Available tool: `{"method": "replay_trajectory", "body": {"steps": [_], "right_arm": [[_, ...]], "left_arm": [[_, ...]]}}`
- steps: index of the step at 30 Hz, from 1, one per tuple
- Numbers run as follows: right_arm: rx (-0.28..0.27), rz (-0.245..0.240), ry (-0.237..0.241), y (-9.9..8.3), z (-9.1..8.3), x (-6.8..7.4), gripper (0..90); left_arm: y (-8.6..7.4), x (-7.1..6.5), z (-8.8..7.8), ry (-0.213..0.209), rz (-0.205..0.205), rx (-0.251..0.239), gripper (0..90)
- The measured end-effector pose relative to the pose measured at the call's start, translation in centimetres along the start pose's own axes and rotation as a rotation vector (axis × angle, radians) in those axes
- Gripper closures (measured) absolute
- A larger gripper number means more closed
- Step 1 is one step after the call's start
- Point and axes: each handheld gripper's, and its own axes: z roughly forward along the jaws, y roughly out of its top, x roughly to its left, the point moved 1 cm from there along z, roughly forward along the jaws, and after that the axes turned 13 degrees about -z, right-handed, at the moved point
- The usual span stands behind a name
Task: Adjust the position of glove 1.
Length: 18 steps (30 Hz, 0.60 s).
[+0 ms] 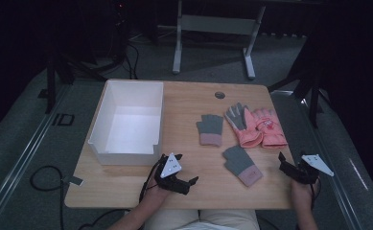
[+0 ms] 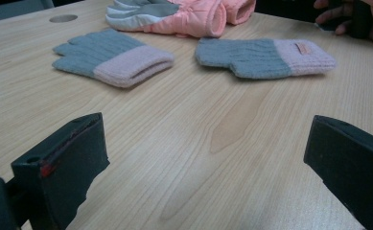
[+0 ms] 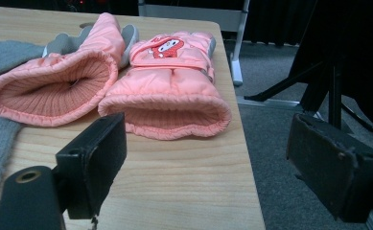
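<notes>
Two grey knit gloves with pink cuffs lie flat on the wooden table, one (image 1: 210, 129) mid-table and one (image 1: 241, 165) nearer the front. To their right lies a pair of padded pink gloves (image 1: 257, 125), cuffs toward me. My left gripper (image 1: 190, 184) rests near the front edge and points right at the gloves, open with nothing between its jaws. From the left gripper view both grey gloves (image 2: 107, 57) (image 2: 265, 57) lie beyond the gripper (image 2: 203, 139). My right gripper (image 1: 284, 165) hovers at the table's right edge, open and empty. Its own view (image 3: 205, 129) faces the pink cuffs (image 3: 169, 108).
An open white box (image 1: 102, 124) stands on the left part of the table, just behind my left hand. A round cable hole (image 1: 220, 94) sits at the back centre. The right table edge (image 3: 244, 158) drops to grey carpet. A white desk frame (image 1: 177, 43) stands behind the table.
</notes>
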Motion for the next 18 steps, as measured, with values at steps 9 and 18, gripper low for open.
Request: {"method": "replay_trajectory", "body": {"steps": [9,18], "right_arm": [[0.018,0.028,-0.01,-0.06,0.08,-0.31,13.8],[0.043,0.026,0.009,0.01,0.29,-0.29,13.7]], "left_arm": [[0.0,-0.07,0.04,0.003,0.008,-0.002,0.9],[-0.01,-0.12,0.02,0.01,0.01,-0.004,0.9]]}}
